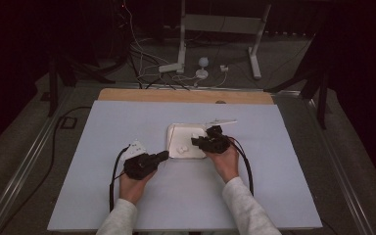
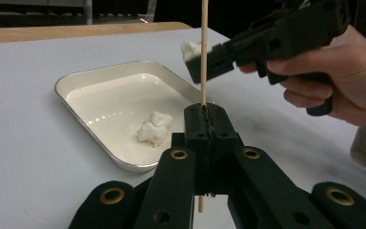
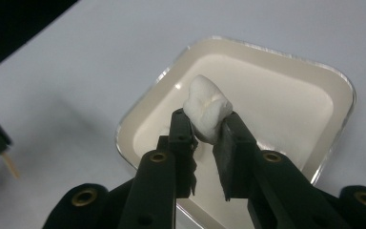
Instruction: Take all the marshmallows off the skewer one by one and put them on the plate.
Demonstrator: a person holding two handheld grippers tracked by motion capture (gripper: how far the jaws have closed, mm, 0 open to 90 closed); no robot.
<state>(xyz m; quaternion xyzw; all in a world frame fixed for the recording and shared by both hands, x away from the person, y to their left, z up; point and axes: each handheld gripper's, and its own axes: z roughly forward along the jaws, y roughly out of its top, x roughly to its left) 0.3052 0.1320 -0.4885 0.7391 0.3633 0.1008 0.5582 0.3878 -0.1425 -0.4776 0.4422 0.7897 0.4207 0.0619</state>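
A thin wooden skewer (image 2: pixel 203 57) stands upright, and my left gripper (image 2: pixel 205 112) is shut on its lower part, just off the near edge of a white tray (image 2: pixel 76 86). One white marshmallow (image 2: pixel 155 129) lies in that tray. My right gripper (image 3: pixel 205 124) is shut on a second marshmallow (image 3: pixel 207 109) and hovers over the tray (image 3: pixel 343 95). In the left gripper view this held marshmallow (image 2: pixel 189 49) sits right beside the skewer, near its upper part. From above, the left gripper (image 1: pixel 162 155) is at the tray's left front corner and the right gripper (image 1: pixel 197 142) over its right half.
The tray (image 1: pixel 172 128) rests mid-table on a pale blue-grey tabletop (image 1: pixel 127 196) with a wooden strip (image 1: pixel 186 96) along the far edge. Beyond the table are a stand's legs (image 1: pixel 181 54) and loose cables on the floor. Cables trail back from both grippers.
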